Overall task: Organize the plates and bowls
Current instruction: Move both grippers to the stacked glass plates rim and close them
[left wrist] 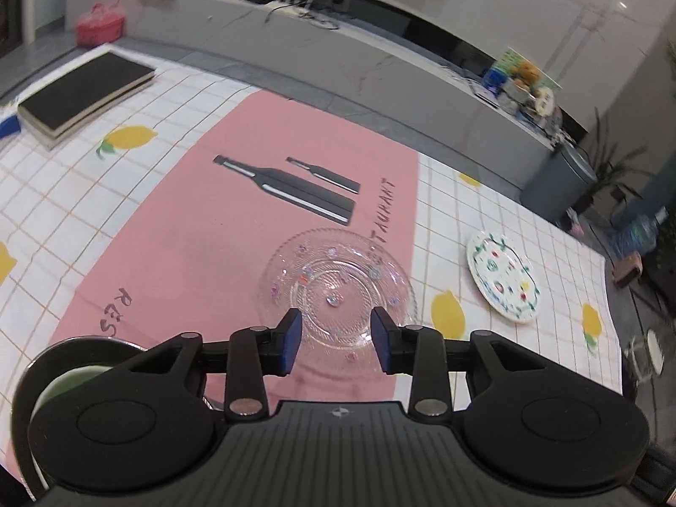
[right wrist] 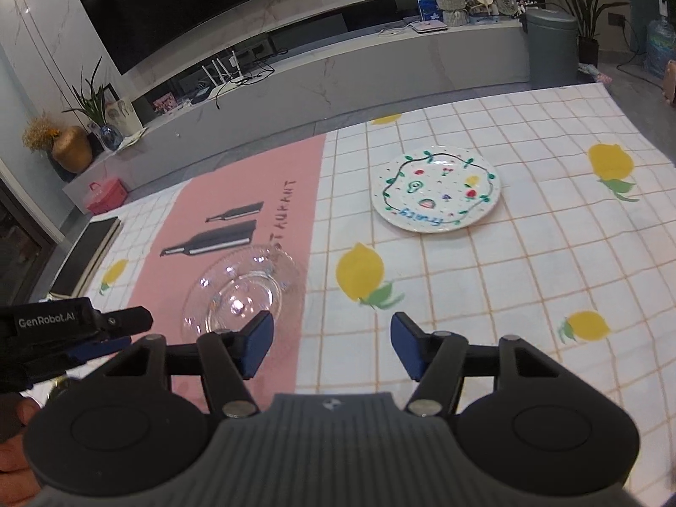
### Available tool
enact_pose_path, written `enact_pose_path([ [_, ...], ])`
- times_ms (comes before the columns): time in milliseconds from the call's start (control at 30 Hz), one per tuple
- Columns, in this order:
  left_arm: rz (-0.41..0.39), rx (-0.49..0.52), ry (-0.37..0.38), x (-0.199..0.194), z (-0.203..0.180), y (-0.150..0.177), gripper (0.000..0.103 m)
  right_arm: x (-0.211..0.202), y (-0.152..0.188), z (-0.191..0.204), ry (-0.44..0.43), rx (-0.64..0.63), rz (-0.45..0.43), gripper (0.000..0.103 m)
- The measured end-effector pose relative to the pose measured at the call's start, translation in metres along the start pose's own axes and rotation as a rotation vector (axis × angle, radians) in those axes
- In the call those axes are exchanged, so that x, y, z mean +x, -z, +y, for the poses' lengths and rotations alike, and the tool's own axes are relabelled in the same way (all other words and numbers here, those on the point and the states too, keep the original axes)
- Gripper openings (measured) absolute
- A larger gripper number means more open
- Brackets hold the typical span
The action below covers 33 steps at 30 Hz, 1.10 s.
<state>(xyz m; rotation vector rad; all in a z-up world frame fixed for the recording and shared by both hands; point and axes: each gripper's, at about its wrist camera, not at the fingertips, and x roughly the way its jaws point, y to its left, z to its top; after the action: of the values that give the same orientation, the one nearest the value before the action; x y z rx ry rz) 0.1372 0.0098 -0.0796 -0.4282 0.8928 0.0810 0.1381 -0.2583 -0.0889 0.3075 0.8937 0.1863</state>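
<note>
A clear glass plate (left wrist: 338, 287) (right wrist: 243, 291) with small coloured dots lies on the pink mat (left wrist: 190, 228). My left gripper (left wrist: 336, 340) is open and empty just above its near rim; it also shows at the left edge of the right wrist view (right wrist: 63, 338). A white plate (left wrist: 502, 281) (right wrist: 437, 188) painted with fruit and a green vine lies on the checked cloth to the right. My right gripper (right wrist: 329, 346) is open and empty over the cloth, short of the white plate. A green-white rounded dish rim (left wrist: 63, 380) peeks out at the lower left, mostly hidden.
A dark book (left wrist: 84, 93) lies at the table's far left. The lemon-print checked cloth (right wrist: 528, 295) covers the table. A small glass object (left wrist: 646, 355) stands by the table's right edge. A low grey TV console (right wrist: 338, 76) runs behind the table.
</note>
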Motion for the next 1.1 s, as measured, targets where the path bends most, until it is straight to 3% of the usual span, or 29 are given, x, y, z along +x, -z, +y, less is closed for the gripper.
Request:
enact_pose_path([
  [167,0.02,-0.091,-0.027,0.019,0.008,-0.007,0.045,0.023,-0.008,0.0,-0.033,0.04,0.022,0.061],
  [400,0.058,-0.135,-0.139,0.044,0.011,-0.008,0.047,0.052,-0.011,-0.001,-0.041,0.065,0.053,0.061],
  [567,0.059,-0.152,-0.239,0.056,0.018,-0.014,0.054,0.071,-0.011,-0.002,-0.05,0.079,0.088,0.061],
  [767,0.082,-0.156,-0.297,0.074,0.019,-0.021,0.059,0.091,-0.011,-0.004,-0.062,0.102,0.134,0.061],
  [1100,0.117,-0.182,-0.297,0.099,0.021,-0.029,0.059,0.114,-0.014,-0.015,-0.09,0.188,0.171,0.061],
])
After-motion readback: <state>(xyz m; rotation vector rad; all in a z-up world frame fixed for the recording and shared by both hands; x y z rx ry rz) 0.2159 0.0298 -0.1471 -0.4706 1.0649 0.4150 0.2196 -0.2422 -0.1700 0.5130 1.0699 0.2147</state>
